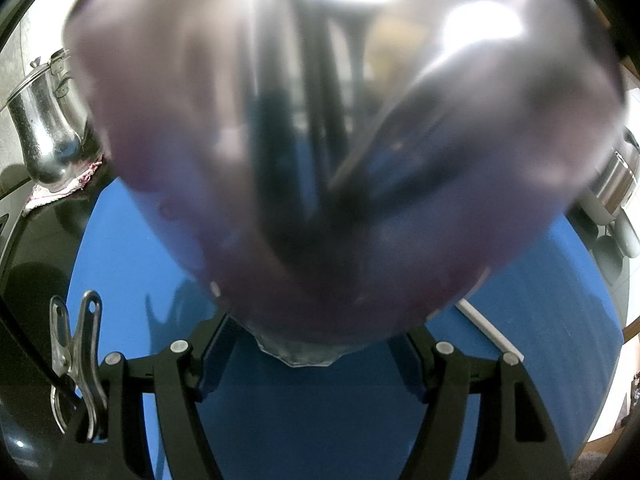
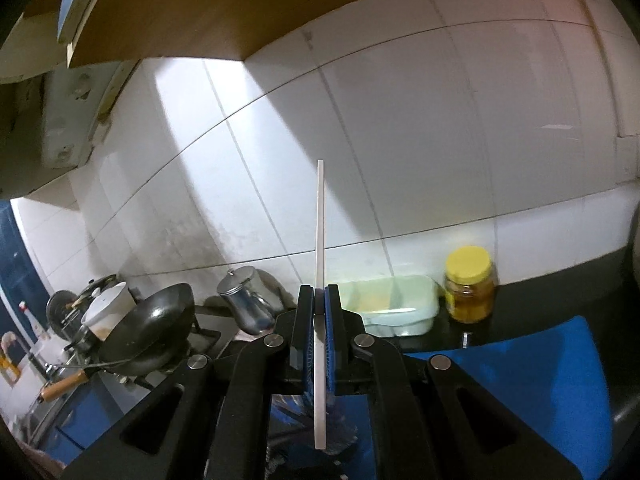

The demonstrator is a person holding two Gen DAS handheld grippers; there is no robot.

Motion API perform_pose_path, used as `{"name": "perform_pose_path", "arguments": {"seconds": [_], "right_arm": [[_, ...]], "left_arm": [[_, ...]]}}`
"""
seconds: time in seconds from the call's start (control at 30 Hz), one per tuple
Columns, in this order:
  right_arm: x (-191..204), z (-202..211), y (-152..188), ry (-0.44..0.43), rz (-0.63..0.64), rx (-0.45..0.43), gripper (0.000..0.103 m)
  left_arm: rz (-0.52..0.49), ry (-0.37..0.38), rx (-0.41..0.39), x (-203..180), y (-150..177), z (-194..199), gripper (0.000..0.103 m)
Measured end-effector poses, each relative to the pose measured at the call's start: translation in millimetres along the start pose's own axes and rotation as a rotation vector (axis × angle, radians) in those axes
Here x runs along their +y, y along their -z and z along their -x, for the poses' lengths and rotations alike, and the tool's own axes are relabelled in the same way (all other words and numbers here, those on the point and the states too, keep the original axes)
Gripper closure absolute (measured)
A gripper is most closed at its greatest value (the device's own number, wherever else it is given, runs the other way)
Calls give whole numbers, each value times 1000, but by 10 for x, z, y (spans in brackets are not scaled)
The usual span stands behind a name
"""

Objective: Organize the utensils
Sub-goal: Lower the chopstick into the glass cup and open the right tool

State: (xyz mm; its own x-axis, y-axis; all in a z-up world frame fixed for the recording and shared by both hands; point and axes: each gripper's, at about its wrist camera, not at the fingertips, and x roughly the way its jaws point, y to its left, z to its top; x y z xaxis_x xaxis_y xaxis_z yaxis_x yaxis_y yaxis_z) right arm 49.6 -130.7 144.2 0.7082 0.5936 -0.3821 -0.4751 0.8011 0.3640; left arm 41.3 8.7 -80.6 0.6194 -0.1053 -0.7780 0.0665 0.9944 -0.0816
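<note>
Now the right tongs [image 2: 319,332] clamp a thin white stick [image 2: 320,240] upright above the table's blue mat [image 2: 540,380], the left tongs [image 1: 312,354] grip the blurred cup [image 1: 320,160] of dark utensils, so lower it slowly, straight, into the mouth.

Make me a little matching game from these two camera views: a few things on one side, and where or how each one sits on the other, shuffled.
Things:
1. white stick
2. clear cup
3. yellow-lidded jar
4. black wok

Places:
A. on the stove at the left
B. pinched upright in the right gripper
C. on the dark counter beside the pale green tray
D. between the left gripper's fingers, above the blue mat

Pairs: 1-B, 2-D, 3-C, 4-A
</note>
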Motion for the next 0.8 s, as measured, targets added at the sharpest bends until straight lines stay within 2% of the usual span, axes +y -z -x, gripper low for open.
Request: {"name": "perform_pose_path", "arguments": {"seconds": [0.1, 0.33, 0.8], "right_arm": [[85, -118, 1, -11, 1, 0, 96], [254, -459, 48, -40, 31, 60, 96], [279, -846, 207, -7, 91, 128, 96]], "left_arm": [[0, 0, 0, -5, -2, 1, 29], [0, 0, 0, 3, 3, 0, 29], [0, 0, 0, -5, 1, 1, 29]]}}
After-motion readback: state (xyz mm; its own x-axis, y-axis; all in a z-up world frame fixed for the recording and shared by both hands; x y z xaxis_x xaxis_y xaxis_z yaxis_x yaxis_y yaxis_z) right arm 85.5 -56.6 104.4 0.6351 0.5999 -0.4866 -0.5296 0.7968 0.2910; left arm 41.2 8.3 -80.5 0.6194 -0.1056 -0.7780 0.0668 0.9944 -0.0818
